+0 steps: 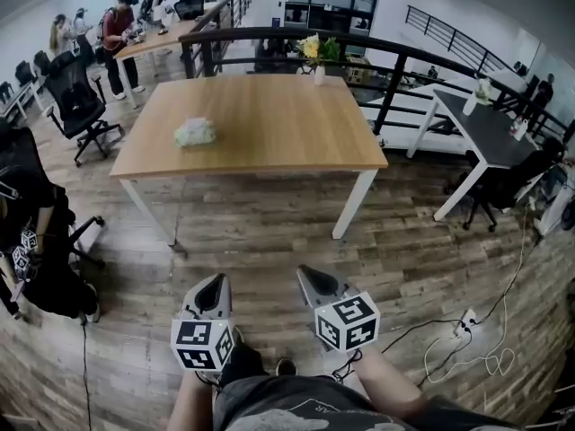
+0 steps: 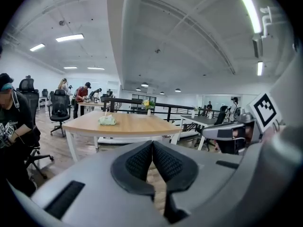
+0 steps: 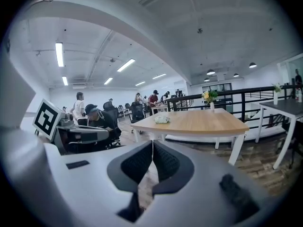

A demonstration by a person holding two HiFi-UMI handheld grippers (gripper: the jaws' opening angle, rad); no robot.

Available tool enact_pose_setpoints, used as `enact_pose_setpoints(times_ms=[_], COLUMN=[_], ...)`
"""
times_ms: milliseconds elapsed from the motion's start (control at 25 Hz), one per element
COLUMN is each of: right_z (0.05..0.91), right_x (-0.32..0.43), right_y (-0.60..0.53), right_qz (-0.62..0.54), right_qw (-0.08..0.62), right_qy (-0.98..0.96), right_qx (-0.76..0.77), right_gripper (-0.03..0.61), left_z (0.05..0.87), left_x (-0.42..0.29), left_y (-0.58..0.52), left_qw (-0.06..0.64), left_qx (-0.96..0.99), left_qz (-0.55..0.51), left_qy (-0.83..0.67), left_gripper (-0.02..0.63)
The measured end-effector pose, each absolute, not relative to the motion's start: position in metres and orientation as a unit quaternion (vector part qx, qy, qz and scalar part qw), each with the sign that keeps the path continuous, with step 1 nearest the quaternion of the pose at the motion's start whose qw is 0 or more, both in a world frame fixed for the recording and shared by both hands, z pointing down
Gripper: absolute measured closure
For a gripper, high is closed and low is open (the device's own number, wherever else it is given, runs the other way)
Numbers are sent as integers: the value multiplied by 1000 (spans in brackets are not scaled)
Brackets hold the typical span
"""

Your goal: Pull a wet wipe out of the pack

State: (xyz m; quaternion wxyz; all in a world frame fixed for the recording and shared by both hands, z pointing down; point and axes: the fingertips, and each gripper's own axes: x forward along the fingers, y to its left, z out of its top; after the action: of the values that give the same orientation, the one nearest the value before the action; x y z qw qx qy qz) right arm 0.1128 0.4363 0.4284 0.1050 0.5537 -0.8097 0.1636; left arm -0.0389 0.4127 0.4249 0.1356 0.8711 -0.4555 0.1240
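Note:
The wet wipe pack point(image 1: 195, 132) is a pale green soft packet lying on the left part of a wooden table point(image 1: 269, 124), with a white wipe tip sticking up. It shows small in the left gripper view point(image 2: 107, 120) and in the right gripper view point(image 3: 162, 119). My left gripper point(image 1: 216, 283) and right gripper point(image 1: 308, 275) are held low over the floor, well short of the table. Both are shut with nothing between the pads. The right gripper's marker cube point(image 2: 263, 109) shows at the right of the left gripper view.
A vase of flowers point(image 1: 317, 57) stands at the table's far edge. An office chair point(image 1: 79, 104) is left of the table, a seated person point(image 1: 31, 241) nearer left. A dark table point(image 1: 490, 133) stands right. Cables point(image 1: 467, 339) lie on the floor. A railing point(image 1: 386, 70) runs behind.

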Motion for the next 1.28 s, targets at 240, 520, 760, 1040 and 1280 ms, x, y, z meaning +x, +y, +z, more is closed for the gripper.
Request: enact_pose_setpoints(times_ms=[240, 520, 760, 1040, 1280], right_z=[431, 426, 427, 427, 435], right_x=[122, 120, 132, 134, 122], right_y=[441, 436, 421, 391, 362], right_qz=[170, 151, 131, 138, 142], right_qw=[89, 79, 85, 84, 94], right_qy=[-802, -810, -805, -797, -802], right_qx=[566, 561, 573, 582, 573], right_gripper=[551, 551, 551, 551, 551], left_z=[430, 431, 438, 430, 430], left_x=[-37, -36, -26, -32, -47], left_y=[418, 411, 384, 351, 320], left_qw=[147, 156, 160, 157, 157], left_qx=[869, 870, 878, 882, 877], left_qz=[125, 118, 115, 100, 98], left_qy=[-456, -453, -435, -434, -443], left_gripper=[598, 598, 598, 598, 598])
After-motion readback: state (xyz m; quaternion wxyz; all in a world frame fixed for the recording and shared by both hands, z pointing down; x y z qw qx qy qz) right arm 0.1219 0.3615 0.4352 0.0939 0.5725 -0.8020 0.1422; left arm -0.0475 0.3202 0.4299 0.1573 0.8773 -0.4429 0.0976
